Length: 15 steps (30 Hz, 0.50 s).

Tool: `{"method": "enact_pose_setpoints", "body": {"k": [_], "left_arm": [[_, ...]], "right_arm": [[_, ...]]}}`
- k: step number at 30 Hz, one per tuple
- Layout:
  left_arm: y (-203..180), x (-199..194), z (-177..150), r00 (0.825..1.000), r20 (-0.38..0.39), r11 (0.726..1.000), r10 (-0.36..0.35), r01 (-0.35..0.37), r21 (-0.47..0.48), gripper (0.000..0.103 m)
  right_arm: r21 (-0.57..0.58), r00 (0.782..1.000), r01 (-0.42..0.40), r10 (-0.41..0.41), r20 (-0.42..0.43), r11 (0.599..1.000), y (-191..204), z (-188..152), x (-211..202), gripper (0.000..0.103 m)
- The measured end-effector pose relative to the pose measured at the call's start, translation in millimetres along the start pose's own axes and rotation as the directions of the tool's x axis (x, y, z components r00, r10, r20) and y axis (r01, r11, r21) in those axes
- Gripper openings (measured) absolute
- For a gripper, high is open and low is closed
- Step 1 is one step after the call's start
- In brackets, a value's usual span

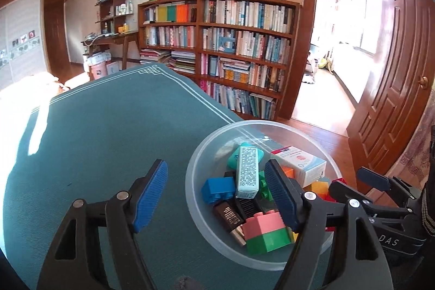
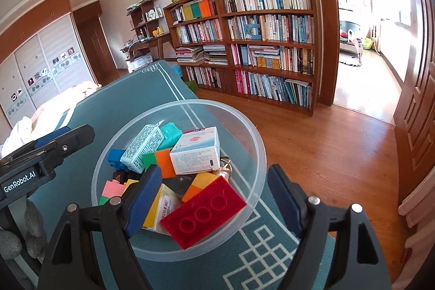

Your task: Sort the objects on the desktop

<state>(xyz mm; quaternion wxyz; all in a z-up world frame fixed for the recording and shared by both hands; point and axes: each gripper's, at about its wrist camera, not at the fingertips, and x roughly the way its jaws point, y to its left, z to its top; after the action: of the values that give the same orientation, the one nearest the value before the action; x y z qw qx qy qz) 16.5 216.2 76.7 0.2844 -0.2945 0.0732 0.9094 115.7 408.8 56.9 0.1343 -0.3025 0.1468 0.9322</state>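
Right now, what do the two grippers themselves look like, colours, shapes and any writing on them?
Both are black plastic frames with triangular cut-outs and silver rivets at the joints. The left gripper carries ribbed blue pads on its fingers; the right gripper has darker blue pads. In the right wrist view the left gripper's body reads "GenRobot.AI" in white. A grey knit glove shows beside it.

"GenRobot.AI" reads white on the black body of the left gripper point(image 2: 47, 154), at the left edge of the right wrist view; "DAS" shows on the right gripper point(image 1: 375, 182) body (print on the boxes too small to read).
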Motion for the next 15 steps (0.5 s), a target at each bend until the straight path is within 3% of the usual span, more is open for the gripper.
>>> {"method": "enact_pose_setpoints", "body": {"k": [3,7,11,15], "left_arm": [[6.2,-4.5,-8.4,0.994,-0.044,0.994,0.104,-0.106,-0.038,0.077],[10.5,-5.3,-17.9,0.993,-0.096,0.993,0.074,-0.082,-0.080,0.077],[2.3,-12.4,-23.9,0.989,-0.093,0.991,0.118,-0.123,-0.047,0.077],[-6.5,-20.3,-25.5,0.991,-0.087,0.994,0.102,-0.105,-0.036,0.077]], "right_arm": [[-0.018,1.000,-0.003,0.002,-0.027,1.000,2.9,-4.7,-4.0,0.085],[-0.012,0.998,-0.003,0.002,-0.069,1.000,4.1,-12.8,-7.6,0.086],[-0.047,0.996,0.011,-0.015,-0.084,0.999,8.1,-20.9,-12.3,0.086],[-0.055,0.996,0.021,-0.026,-0.091,0.998,9.2,-25.7,-17.8,0.086]]}}
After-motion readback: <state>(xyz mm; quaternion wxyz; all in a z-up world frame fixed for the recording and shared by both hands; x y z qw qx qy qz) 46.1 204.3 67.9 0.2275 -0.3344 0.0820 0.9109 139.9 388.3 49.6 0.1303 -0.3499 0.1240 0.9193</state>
